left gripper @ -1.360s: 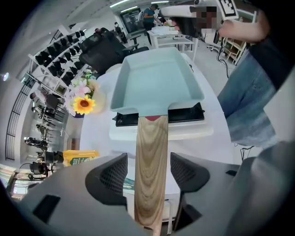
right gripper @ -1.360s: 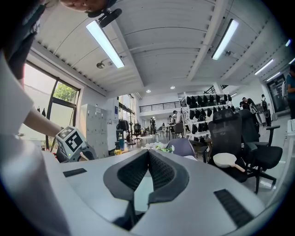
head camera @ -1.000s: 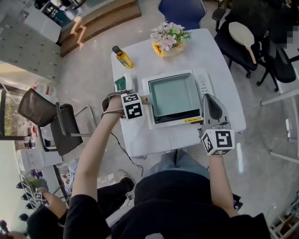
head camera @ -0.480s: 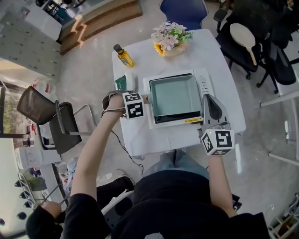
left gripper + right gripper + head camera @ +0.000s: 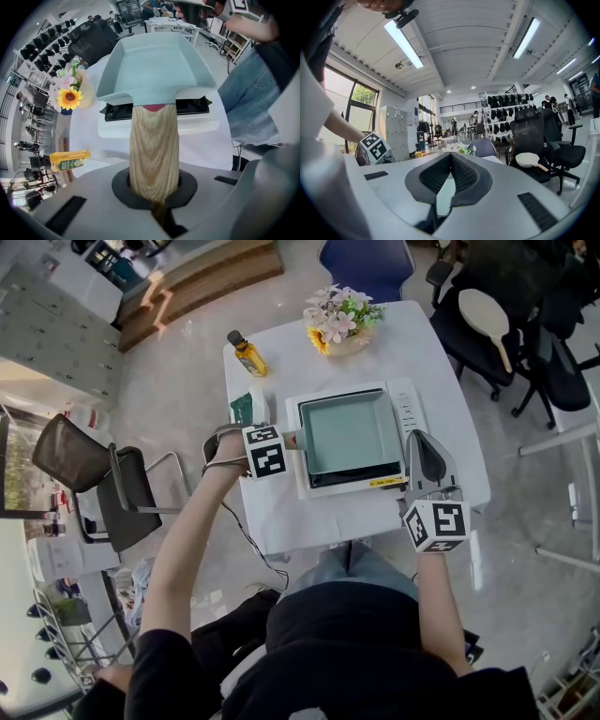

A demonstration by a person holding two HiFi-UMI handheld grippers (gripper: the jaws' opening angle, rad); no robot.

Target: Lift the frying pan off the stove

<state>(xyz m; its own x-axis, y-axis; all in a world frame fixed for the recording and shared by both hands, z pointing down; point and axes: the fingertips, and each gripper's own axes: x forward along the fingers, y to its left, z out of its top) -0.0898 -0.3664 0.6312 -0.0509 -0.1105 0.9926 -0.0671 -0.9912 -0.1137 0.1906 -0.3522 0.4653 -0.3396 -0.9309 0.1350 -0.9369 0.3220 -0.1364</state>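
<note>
A square pale-teal frying pan [image 5: 352, 434] sits on a white induction stove [image 5: 409, 411] on the white table. In the left gripper view the pan [image 5: 157, 65] lies straight ahead, its light wooden handle [image 5: 154, 150] running back between the jaws. My left gripper [image 5: 281, 442] [image 5: 154, 187] has just been closing and is now shut on that handle at the stove's left side. My right gripper [image 5: 419, 437] [image 5: 451, 157] hovers by the stove's right edge, jaw tips together, holding nothing.
A yellow oil bottle [image 5: 248, 354] [image 5: 68, 160], a flower bowl [image 5: 339, 320] [image 5: 70, 93] and a green packet [image 5: 247, 407] stand on the table [image 5: 375, 512] behind and left of the stove. Chairs ring it: black mesh [image 5: 94, 484], blue [image 5: 366, 263].
Both grippers and the pan keep their places in the head view. A person at the lower left has slipped mostly out of the picture.
</note>
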